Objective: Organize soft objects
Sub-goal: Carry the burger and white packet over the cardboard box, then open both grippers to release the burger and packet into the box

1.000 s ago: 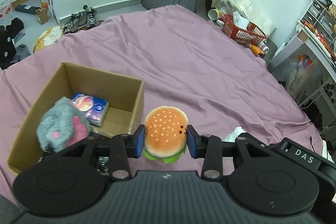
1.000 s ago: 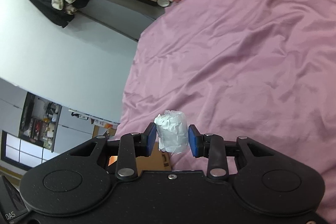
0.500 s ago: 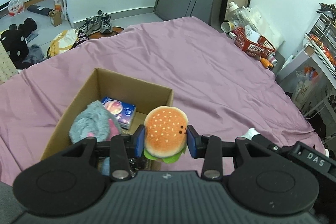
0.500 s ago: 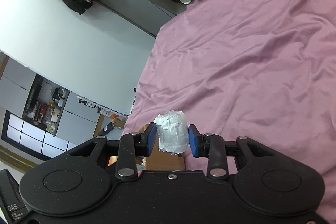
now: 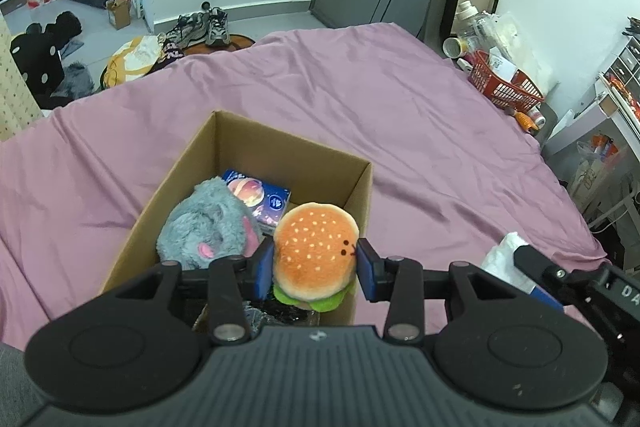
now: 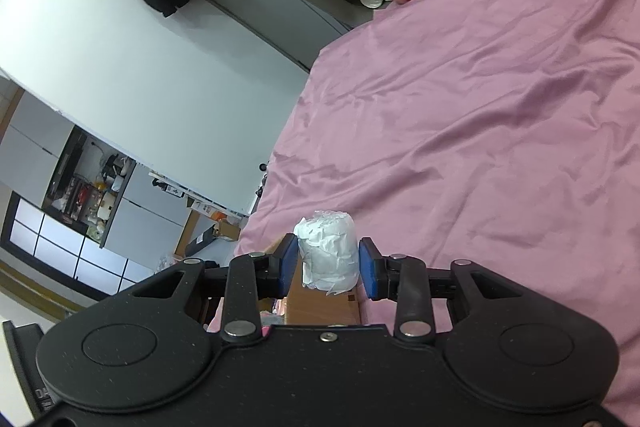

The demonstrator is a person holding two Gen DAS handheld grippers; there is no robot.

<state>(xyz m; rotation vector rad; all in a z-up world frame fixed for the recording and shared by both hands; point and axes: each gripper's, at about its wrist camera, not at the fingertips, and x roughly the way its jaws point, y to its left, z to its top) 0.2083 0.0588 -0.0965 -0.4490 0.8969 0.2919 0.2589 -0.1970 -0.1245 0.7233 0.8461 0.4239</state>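
My left gripper (image 5: 316, 267) is shut on a plush hamburger (image 5: 314, 251) and hangs over the near right corner of an open cardboard box (image 5: 288, 151) on the purple bedspread. Inside the box lie a grey furry plush (image 5: 208, 223) and a blue printed packet (image 5: 256, 195). My right gripper (image 6: 329, 265) is shut on a white wrapped roll (image 6: 328, 251), held in the air above the bed. A corner of the box (image 6: 320, 301) shows just below that roll. In the left wrist view the right gripper's black body (image 5: 560, 279) and the white roll (image 5: 506, 259) appear at the right.
The purple bedspread (image 5: 400, 115) stretches beyond the box. A red basket (image 5: 504, 83) with bottles and clutter stands at the bed's far right corner. Shoes (image 5: 204, 27), bags and clothes lie on the floor past the bed's far edge. Drawers and shelves stand along the right side.
The left gripper has carried the hamburger from beside the box's right wall to over its near right corner. The right gripper has rolled and shifted a little with the roll still in it.
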